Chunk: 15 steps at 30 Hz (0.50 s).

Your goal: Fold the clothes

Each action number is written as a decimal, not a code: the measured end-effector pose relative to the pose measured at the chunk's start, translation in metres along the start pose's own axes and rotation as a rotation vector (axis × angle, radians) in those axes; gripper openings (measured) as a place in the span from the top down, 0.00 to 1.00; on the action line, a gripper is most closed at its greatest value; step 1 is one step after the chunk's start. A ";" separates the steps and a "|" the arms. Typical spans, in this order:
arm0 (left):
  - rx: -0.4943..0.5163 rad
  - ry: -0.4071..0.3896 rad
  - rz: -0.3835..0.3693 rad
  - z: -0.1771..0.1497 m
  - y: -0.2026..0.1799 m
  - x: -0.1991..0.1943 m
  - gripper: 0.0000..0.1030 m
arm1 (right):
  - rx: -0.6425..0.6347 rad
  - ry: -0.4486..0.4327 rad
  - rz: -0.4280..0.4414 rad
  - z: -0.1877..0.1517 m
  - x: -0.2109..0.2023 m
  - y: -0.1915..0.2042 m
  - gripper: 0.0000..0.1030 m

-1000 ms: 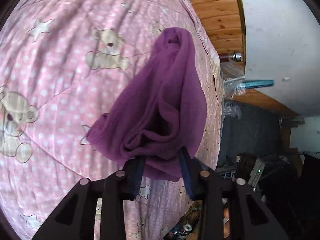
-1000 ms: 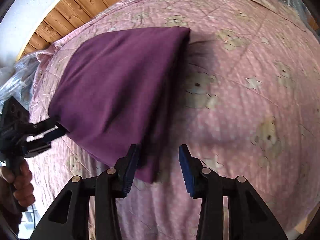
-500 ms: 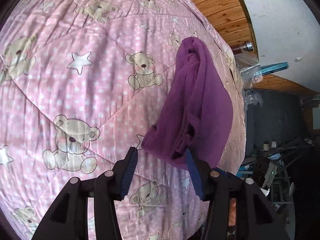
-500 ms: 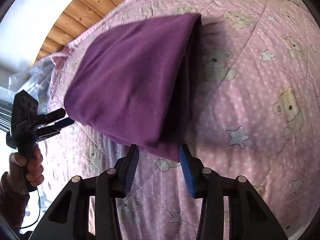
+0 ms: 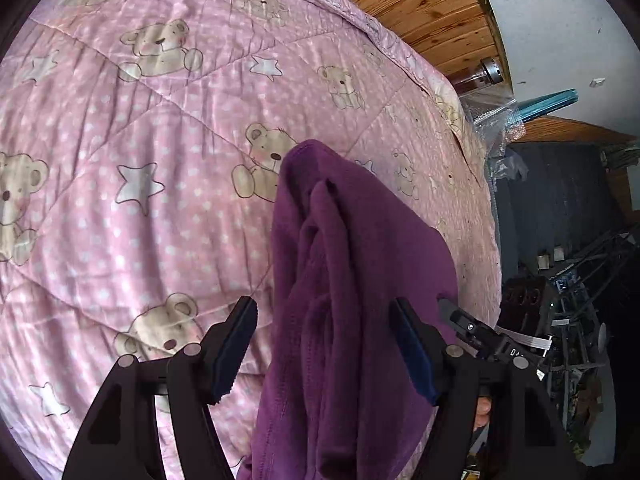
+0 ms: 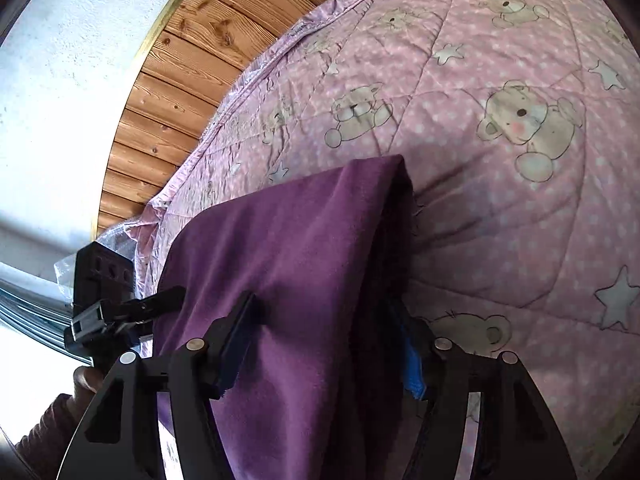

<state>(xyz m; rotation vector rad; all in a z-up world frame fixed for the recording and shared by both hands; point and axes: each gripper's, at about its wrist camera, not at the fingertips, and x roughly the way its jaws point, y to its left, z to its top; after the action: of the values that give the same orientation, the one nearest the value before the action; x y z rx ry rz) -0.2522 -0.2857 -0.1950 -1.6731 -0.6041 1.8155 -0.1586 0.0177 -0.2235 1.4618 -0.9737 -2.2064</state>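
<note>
Both grippers have advanced over the cloth (image 5: pixel 360 320); left gripper (image 5: pixel 324 344) and right gripper (image 6: pixel 320 340) jaws wide, straddling it on the bed (image 5: pixel 140 240).

We see a matt, fleecy purple cloth (image 5: pixel 360 280) on a quilted, faintly sheeny blanket (image 5: pixel 140 220); knotty varnished wood panelling (image 6: pixel 172 92); rough white plaster wall (image 6: pixel 60 80).

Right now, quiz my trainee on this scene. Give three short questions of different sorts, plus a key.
1. True or false: the purple garment lies on a plain white sheet.
2. The left tool is: A) shut on the garment; B) open, with the garment between its fingers; C) out of view.
3. Fill in: the pink quilt is printed with stars and ____.

Key: 1 false; 2 B; 3 bears.
</note>
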 end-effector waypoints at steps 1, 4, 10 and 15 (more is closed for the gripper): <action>-0.025 0.011 -0.030 -0.004 0.006 0.004 0.32 | -0.006 0.015 0.016 -0.001 0.002 0.006 0.66; -0.066 -0.006 -0.135 -0.016 0.010 0.005 0.32 | -0.159 0.016 -0.020 0.010 -0.010 0.044 0.81; -0.080 -0.149 -0.316 -0.001 -0.023 -0.014 0.32 | -0.458 0.000 -0.071 0.112 -0.038 0.113 0.79; -0.084 -0.240 -0.014 0.057 -0.025 0.000 0.32 | -0.448 0.092 -0.336 0.193 0.026 0.068 0.67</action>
<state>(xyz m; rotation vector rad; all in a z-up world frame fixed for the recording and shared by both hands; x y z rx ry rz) -0.3057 -0.2643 -0.1724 -1.5092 -0.8019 2.0222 -0.3499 0.0232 -0.1478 1.5688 -0.1847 -2.3510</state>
